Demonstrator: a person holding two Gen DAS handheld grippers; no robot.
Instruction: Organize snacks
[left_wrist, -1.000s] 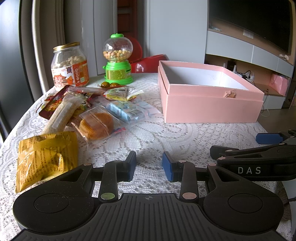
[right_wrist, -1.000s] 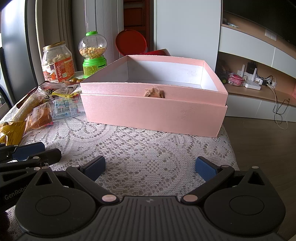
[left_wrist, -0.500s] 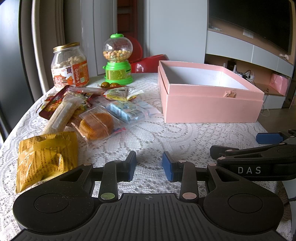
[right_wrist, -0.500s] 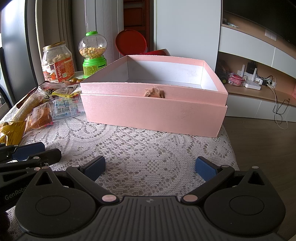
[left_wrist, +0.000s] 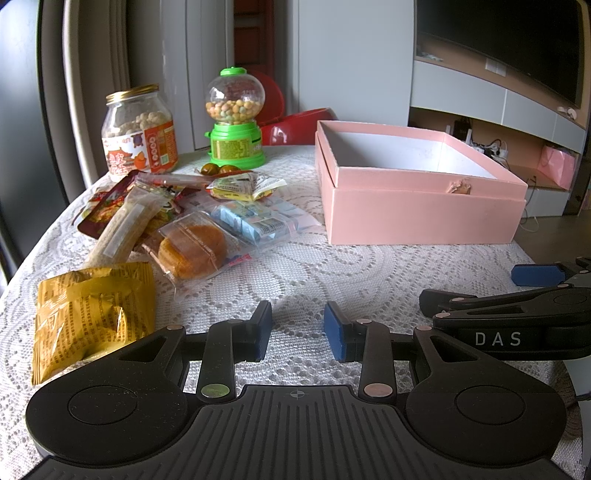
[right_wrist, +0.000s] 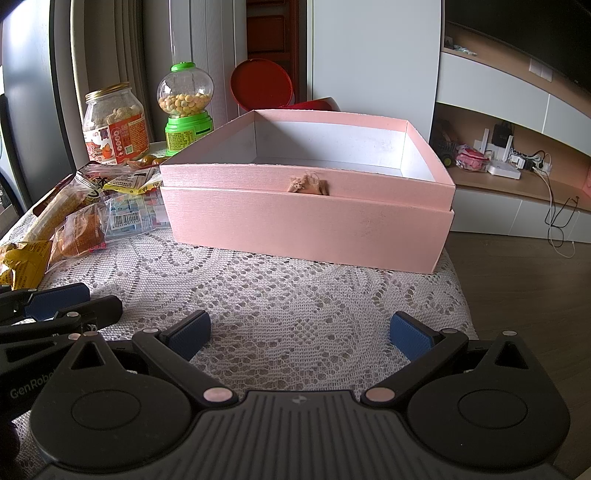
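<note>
Both my hand-held grippers hover low over the lace tabletop (left_wrist: 332, 266), tilted down, nothing in either.

My left hand-held gripper (left_wrist: 297, 325) has its blue pads drawn close with a narrow empty gap — near shut; my right hand-held gripper (right_wrist: 298, 334) stands wide open, facing the pink box (right_wrist: 303, 225). The box is open and looks empty, though its near wall hides part of the floor. The snacks (left_wrist: 184, 229) lie heaped left of the box, overlapping, so lower packets are partly hidden. Behind them stand a jar (left_wrist: 138, 131) and a candy dispenser (left_wrist: 235, 118). My hands are out of view.
</note>
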